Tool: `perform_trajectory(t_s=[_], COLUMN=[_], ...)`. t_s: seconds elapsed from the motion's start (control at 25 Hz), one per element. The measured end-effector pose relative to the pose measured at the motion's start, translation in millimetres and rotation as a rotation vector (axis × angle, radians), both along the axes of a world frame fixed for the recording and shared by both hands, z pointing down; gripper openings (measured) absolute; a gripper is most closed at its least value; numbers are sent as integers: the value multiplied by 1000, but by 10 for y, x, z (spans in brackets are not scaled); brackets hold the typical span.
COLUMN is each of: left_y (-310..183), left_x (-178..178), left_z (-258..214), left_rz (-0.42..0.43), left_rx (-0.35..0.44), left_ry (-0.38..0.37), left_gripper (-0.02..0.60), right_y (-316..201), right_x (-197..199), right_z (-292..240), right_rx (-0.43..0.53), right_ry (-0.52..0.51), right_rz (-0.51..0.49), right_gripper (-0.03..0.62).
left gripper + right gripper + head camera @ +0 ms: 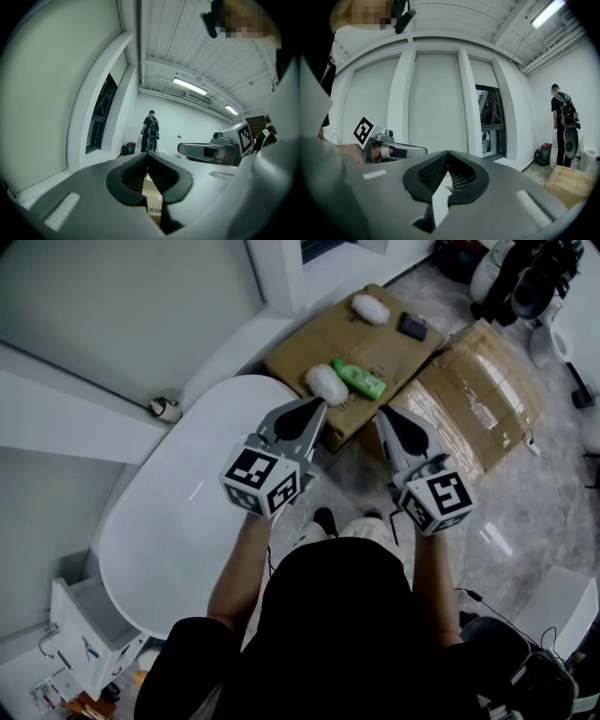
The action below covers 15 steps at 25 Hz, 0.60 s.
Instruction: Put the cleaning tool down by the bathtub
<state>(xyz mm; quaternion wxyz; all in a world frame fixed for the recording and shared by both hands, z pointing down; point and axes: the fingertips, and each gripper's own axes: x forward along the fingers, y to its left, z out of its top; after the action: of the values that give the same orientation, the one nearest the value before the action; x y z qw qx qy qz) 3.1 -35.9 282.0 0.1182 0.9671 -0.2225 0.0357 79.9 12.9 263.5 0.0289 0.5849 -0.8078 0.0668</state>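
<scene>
Beside the bathtub (178, 521), the left gripper (317, 406) and right gripper (383, 412) hover closed and empty, with cardboard boxes (394, 351) and a green bottle (359, 380) just beyond.

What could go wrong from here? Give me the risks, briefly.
The left gripper and right gripper are shut and empty. Two white fluffy pads, nearer pad and farther pad, lie on the cardboard box, so the wrong one might be picked.
The nearer pad lies beside the green bottle; a grab could knock it over.
The bathtub rim looks smooth and curved; a tool may slide off.
</scene>
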Motion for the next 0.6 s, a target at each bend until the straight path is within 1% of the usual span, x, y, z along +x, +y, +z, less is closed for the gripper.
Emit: perform_trajectory(t_s=[0.12,0.4,0.6], left_y=[12,7,48], left_x=[26,35,77], left_z=[-19,-149,-129], left_rz=[8,-5,-6], left_rx=[0,23,21], left_ry=[1,9,1], left_gripper=[-5,-5,-5], right_y=[-25,-25,12], right_x=[-8,-16,19], right_z=[-24,-113,-128], right_rx=[-3,7,17], right_ry=[6,12,13], right_rz=[5,-12,-27], right_gripper=[8,8,8])
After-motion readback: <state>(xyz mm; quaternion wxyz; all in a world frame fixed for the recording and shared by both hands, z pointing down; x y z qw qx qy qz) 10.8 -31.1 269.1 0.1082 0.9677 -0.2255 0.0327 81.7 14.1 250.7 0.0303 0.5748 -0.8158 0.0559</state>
